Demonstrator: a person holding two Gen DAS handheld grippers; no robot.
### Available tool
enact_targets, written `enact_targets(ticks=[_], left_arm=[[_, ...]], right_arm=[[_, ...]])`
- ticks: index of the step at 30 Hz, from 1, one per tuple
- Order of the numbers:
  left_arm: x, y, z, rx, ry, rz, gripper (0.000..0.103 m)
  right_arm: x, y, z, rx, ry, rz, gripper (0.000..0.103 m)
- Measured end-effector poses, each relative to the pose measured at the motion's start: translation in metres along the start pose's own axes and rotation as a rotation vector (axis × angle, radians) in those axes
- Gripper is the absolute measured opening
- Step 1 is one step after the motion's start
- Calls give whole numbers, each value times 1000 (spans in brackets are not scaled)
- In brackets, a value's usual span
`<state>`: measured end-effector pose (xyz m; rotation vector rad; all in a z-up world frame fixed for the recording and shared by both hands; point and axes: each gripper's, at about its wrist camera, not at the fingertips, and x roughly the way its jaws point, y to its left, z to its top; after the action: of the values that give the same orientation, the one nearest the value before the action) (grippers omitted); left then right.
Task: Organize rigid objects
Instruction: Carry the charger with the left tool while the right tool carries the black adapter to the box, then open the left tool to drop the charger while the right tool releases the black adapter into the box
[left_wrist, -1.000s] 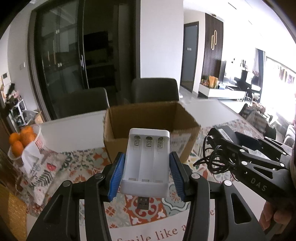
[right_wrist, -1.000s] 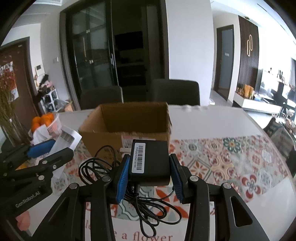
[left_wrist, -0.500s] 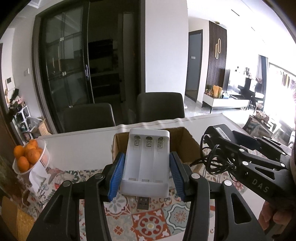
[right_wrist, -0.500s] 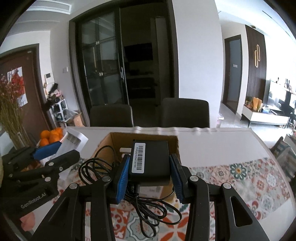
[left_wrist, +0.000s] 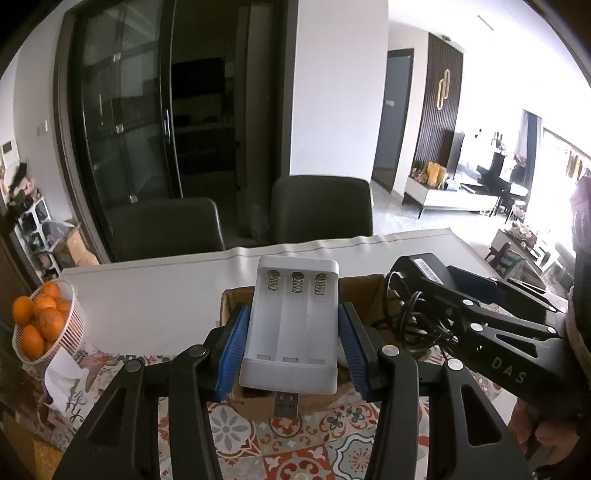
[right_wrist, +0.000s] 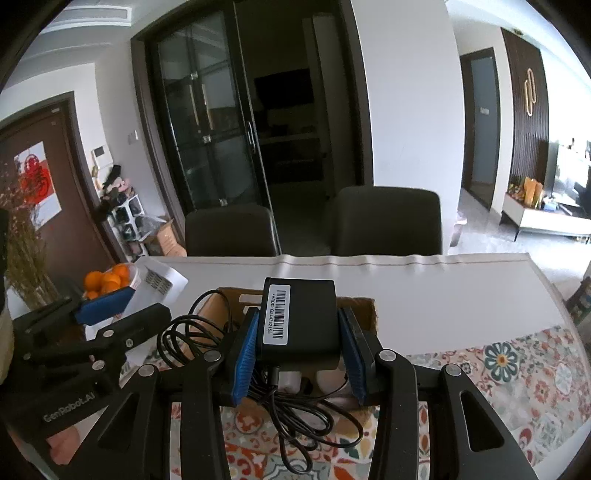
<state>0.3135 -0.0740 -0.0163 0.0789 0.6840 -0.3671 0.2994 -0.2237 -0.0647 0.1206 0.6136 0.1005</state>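
My left gripper (left_wrist: 291, 349) is shut on a white three-slot battery charger (left_wrist: 293, 325) with a USB plug at its near end. It holds the charger above the open cardboard box (left_wrist: 231, 306). My right gripper (right_wrist: 300, 347) is shut on a black power adapter (right_wrist: 299, 321) with a barcode label; its black cable (right_wrist: 295, 424) hangs in loops below. The adapter is over the same box (right_wrist: 367, 308). The right gripper also shows at the right of the left wrist view (left_wrist: 491, 332), and the left gripper at the left of the right wrist view (right_wrist: 103, 332).
A white basket of oranges (left_wrist: 40, 325) stands at the table's left, with a patterned tissue pack (left_wrist: 70, 391) beside it. The table has a white cloth (left_wrist: 147, 295) and a patterned mat (right_wrist: 517, 369). Two dark chairs (right_wrist: 384, 221) stand behind the far edge.
Both grippers have risen and moved forward with their loads. The box has dropped lower in both views and now lies under the held objects.
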Motion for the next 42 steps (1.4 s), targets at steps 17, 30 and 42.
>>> enact_targets(ticks=[17, 30, 42], left_arm=[[95, 16, -5, -25, 225, 9, 49], [107, 24, -14, -78, 272, 29, 49], [48, 9, -13, -39, 157, 143, 87]], right_arm=[[106, -25, -3, 32, 263, 26, 42], [123, -26, -1, 22, 285, -21, 62], [57, -22, 4, 1, 202, -172, 74]])
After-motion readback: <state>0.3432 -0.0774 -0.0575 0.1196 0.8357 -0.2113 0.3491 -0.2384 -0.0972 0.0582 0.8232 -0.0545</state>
